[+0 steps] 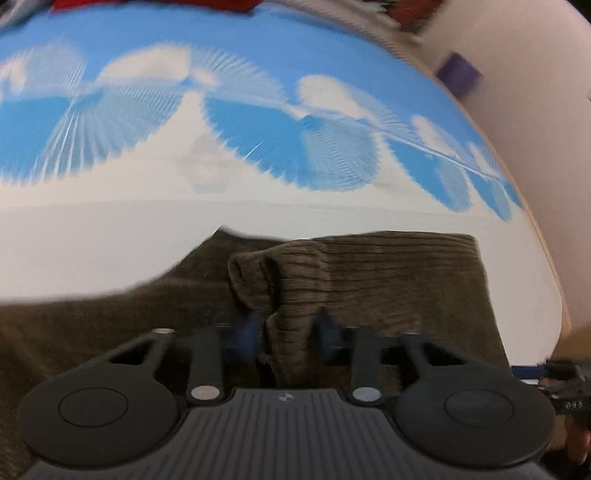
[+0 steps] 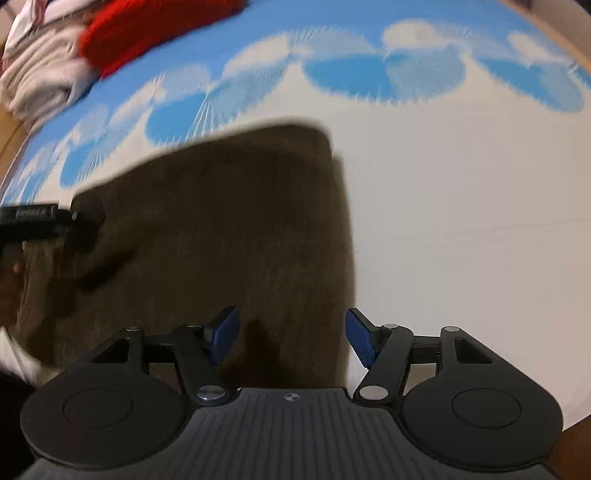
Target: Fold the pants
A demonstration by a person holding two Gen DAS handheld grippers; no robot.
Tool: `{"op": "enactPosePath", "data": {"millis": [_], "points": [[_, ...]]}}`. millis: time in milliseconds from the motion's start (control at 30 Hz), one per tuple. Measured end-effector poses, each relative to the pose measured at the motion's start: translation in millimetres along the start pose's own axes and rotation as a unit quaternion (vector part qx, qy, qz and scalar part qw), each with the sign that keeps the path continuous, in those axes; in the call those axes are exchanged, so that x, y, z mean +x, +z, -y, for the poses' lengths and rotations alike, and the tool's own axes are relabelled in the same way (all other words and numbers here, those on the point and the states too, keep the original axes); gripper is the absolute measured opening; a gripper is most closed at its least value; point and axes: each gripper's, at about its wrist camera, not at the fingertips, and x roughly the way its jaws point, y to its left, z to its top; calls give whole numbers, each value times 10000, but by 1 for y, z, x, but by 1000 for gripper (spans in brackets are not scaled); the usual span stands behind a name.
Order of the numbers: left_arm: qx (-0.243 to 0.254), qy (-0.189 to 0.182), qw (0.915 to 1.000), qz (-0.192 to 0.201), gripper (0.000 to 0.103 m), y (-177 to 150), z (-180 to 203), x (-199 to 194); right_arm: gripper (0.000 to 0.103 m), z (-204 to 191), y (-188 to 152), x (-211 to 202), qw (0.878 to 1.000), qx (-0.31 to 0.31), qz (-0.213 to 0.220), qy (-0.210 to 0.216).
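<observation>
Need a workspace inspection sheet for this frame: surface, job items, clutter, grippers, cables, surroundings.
Surface: bedsheet, white with blue fan print, mostly flat.
Job's things: brown corduroy pants spread on the sheet, one fold bunched up at the left gripper.
Clutter: red cloth and pale folded laundry at the sheet's far edge.
Grippers: left gripper pinches the bunched pants fold; right gripper open over the pants' edge, nothing between the pads.
Cables: nothing seen.
Surroundings: pale wall with a purple patch, blurred.
</observation>
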Motion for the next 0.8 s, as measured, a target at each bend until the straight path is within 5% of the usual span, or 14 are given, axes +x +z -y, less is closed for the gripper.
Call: {"op": "enactPosePath", "data": {"millis": [200, 267, 333, 433, 533, 667, 800], "points": [[-430, -304, 9952, 826, 23, -1, -11, -54, 70, -10, -9, 6, 9995, -203, -248, -9], [-711, 303, 9956, 535, 50, -4, -24, -44, 72, -12, -10, 6, 9990, -334, -289, -97], [-839, 632, 9942, 233, 51, -11, -32, -42, 73, -13, -12, 7, 9985, -411, -297, -205], [-1073, 369, 9935, -84, 53, -25, -41, -51, 73, -11, -12, 4, 9988, -356, -270, -189], [-1079, 51, 9927, -541, 70, -43, -37, -55, 73, -13, -11, 2, 9988, -389, -253, -155], [-1106, 197, 9832, -1440, 68, -69, -38, -27, 73, -16, -13, -2, 9986, -446, -266, -38], [-1159, 40, 9835, -1392, 61, -69, -39, -20, 73, -18, -14, 0, 9983, -502, -286, -102]]}}
